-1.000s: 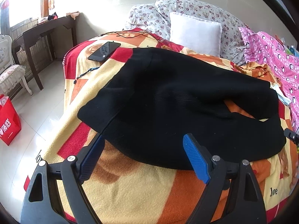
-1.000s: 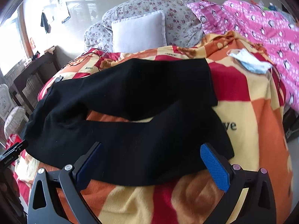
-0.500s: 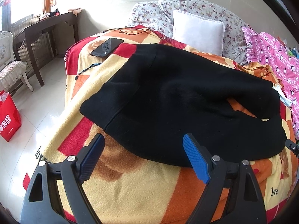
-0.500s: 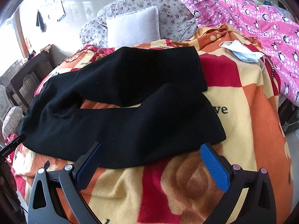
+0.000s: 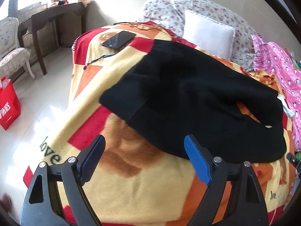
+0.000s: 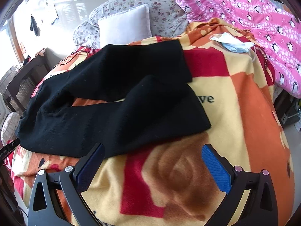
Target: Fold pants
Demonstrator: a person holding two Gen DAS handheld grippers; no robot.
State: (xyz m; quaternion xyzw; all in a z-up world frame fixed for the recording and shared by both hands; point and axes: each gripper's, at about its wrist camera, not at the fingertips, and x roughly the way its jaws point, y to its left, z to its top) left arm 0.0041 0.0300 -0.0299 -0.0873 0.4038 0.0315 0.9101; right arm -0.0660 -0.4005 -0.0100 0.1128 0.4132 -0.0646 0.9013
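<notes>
Right now both of my tools are spread wide and empty: the left gripper hangs over bare blanket just short of the waist end of the black pants, and the right gripper hangs just short of the leg ends of those pants. The pants lie flat on the patterned fleece blanket, legs splayed into a V with a wedge of blanket showing between them.

My main worry is the blanket itself. It is soft and lofty, so a low pinch at the hem would likely catch fleece along with the knit, and the lift would drag the bedding.

The near leg overlaps the far one close to the cuffs, so I could grab both layers, or only one, and get a skewed fold.

The smartphone and its cable lie on the blanket near the waistband; a wide sweep of cloth could snag them. The face mask lies well apart from the cuffs, which I judge a lesser risk.
</notes>
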